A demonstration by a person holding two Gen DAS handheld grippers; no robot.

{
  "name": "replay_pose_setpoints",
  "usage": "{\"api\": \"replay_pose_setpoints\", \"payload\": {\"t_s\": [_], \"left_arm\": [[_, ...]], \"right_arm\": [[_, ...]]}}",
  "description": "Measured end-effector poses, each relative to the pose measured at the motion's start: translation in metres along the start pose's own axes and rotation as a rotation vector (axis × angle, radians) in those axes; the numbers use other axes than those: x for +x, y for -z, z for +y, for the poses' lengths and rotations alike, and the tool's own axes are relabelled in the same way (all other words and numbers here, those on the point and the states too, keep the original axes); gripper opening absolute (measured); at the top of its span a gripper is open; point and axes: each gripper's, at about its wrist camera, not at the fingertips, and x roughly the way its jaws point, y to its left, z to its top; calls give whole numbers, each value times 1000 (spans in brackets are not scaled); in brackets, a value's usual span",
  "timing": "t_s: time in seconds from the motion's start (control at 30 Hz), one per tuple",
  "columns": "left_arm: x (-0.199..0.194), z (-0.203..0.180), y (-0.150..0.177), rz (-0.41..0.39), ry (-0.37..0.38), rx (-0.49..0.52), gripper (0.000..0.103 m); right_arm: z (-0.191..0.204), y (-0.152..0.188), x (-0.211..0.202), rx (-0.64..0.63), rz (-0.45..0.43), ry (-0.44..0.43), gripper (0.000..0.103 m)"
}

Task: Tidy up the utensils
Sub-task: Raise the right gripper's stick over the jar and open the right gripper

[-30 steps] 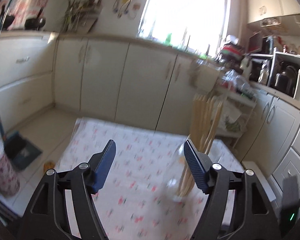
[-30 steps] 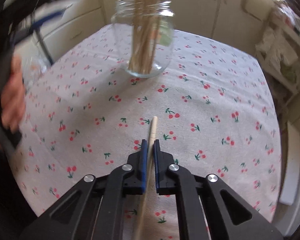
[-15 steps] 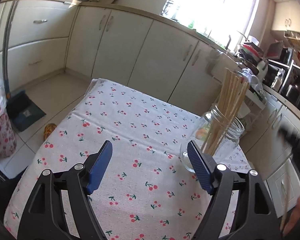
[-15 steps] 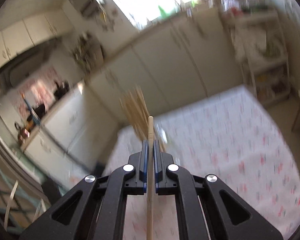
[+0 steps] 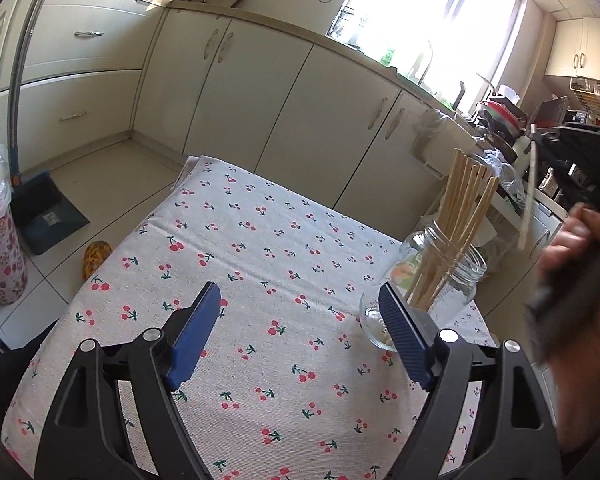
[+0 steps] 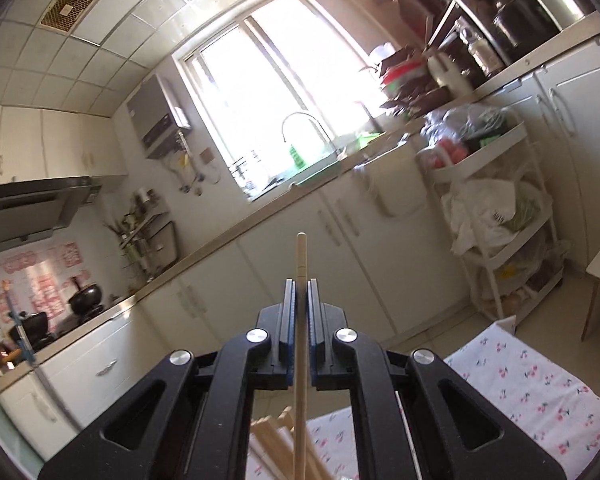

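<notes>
Left wrist view: one glass jar of chopsticks on the cherry-print tablecloth, one more chopstick held up beside it.

Roughly ten chopsticks stand bunched in the jar near the table's right edge; the exact count is hard to read. The single chopstick is clamped between the right gripper's closed jaws, pointing up toward the window, its lower end over the bundle. The left gripper hovers with jaws wide apart, empty, its right finger just in front of the jar. A second ago the right gripper pointed down at the table; it has since swung upward.
</notes>
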Motion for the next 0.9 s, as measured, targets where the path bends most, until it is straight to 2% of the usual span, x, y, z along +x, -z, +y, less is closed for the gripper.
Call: {"api": "replay_pose_setpoints", "payload": {"t_s": [0.3, 0.57, 0.7, 0.9], "left_arm": [[1, 0, 0, 2, 11, 0, 81], [1, 0, -1, 4, 8, -1, 82], [1, -1, -1, 5, 3, 1, 84], [2, -1, -1, 4, -10, 3, 85]], "right_arm": [[4, 31, 16, -87, 5, 23, 6], [15, 55, -12, -225, 32, -12, 6], [18, 66, -31, -304, 76, -35, 6], [12, 77, -37, -347, 164, -47, 6]]}}
